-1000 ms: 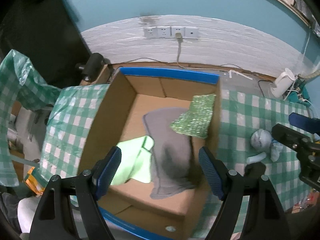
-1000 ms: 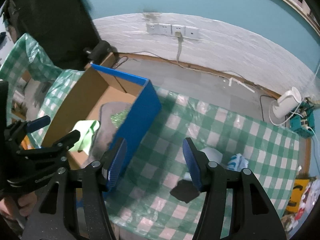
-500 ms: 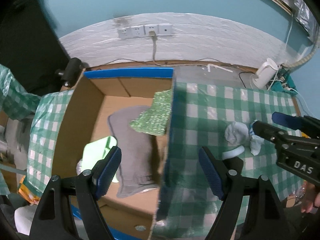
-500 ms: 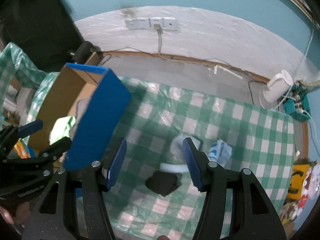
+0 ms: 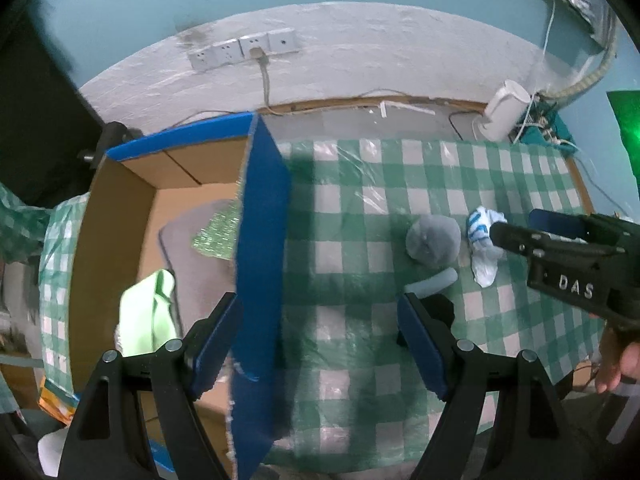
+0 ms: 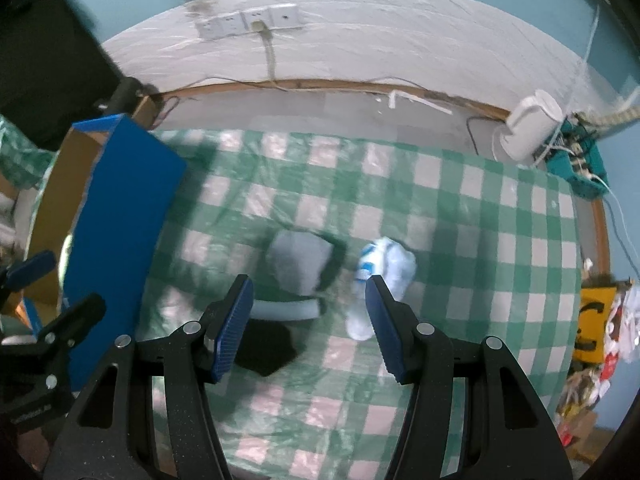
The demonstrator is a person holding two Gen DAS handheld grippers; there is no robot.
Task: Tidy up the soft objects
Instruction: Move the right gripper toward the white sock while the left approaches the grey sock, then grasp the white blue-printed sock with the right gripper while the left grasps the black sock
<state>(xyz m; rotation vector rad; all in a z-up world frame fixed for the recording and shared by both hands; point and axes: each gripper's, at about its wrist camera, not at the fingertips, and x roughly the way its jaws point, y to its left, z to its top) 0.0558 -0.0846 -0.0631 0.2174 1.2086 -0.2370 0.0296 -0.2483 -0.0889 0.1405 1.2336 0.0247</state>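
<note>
Left gripper [image 5: 320, 340]: jaws apart, empty, over the box [image 5: 262, 280] wall.
Right gripper [image 6: 308, 328]: jaws apart, empty, above grey sock [image 6: 298, 268].
White sock [image 6: 384, 276]: beside it.

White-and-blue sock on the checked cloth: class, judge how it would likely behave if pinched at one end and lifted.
The white-and-blue sock lies crumpled and creased, so it is probably floppy and would drape from the pinch. It looks thin and small, so likely light. Being flat fabric on the checked cloth, it should not roll.

Box [image 5: 262, 240] left on table [image 5: 360, 184]; socks [image 5: 484, 248] right.
</note>
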